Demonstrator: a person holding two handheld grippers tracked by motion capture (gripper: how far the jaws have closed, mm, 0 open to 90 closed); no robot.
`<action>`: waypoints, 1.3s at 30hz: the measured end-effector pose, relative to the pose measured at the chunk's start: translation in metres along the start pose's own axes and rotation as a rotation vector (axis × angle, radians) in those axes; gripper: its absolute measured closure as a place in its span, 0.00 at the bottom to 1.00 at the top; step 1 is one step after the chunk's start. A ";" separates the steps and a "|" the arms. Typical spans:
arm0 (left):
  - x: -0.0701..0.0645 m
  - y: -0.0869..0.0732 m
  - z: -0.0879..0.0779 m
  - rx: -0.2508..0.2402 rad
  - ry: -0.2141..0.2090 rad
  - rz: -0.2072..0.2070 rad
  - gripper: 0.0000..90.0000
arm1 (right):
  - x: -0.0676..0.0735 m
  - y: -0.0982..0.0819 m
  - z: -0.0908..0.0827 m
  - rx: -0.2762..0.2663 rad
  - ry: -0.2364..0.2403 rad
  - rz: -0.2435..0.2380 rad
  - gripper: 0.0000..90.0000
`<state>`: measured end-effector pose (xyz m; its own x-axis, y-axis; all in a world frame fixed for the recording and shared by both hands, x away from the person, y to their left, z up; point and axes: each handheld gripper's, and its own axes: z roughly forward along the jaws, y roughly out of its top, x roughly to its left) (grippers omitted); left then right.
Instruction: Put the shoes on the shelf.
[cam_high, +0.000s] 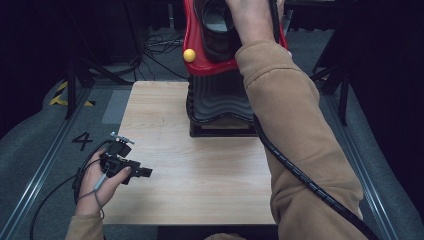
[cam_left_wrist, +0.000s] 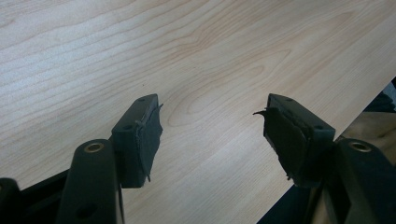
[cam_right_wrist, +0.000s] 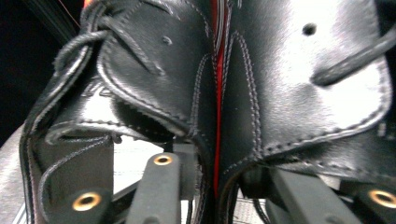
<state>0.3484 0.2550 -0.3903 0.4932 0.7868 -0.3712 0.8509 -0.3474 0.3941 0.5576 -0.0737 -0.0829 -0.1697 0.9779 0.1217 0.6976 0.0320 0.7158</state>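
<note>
Right gripper view: right tongs (cam_right_wrist: 217, 186) straddle the two black shoes' (cam_right_wrist: 154, 70) adjoining sides, grip unconfirmed; pinch both squarely; left tongs (cam_left_wrist: 212, 135) apart.

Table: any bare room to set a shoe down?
Most of the wooden table is bare between the left gripper at its left edge and the person's right sleeve. The far side is crowded: a black ribbed stand carries the red tray with the black shoes.
</note>
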 end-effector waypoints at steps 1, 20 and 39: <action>0.000 0.000 0.000 0.004 -0.003 0.000 0.41 | -0.002 0.000 -0.001 0.011 0.003 0.010 0.79; -0.012 0.014 0.010 0.032 0.010 0.035 0.40 | -0.030 -0.014 -0.043 0.006 0.112 -0.076 0.53; -0.022 0.016 0.010 0.021 0.020 0.081 0.42 | -0.127 -0.069 -0.136 0.034 0.187 -0.267 0.46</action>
<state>0.3531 0.2268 -0.3845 0.5568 0.7657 -0.3220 0.8122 -0.4207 0.4042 0.4363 -0.2284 -0.0547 -0.4721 0.8795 0.0593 0.6340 0.2920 0.7161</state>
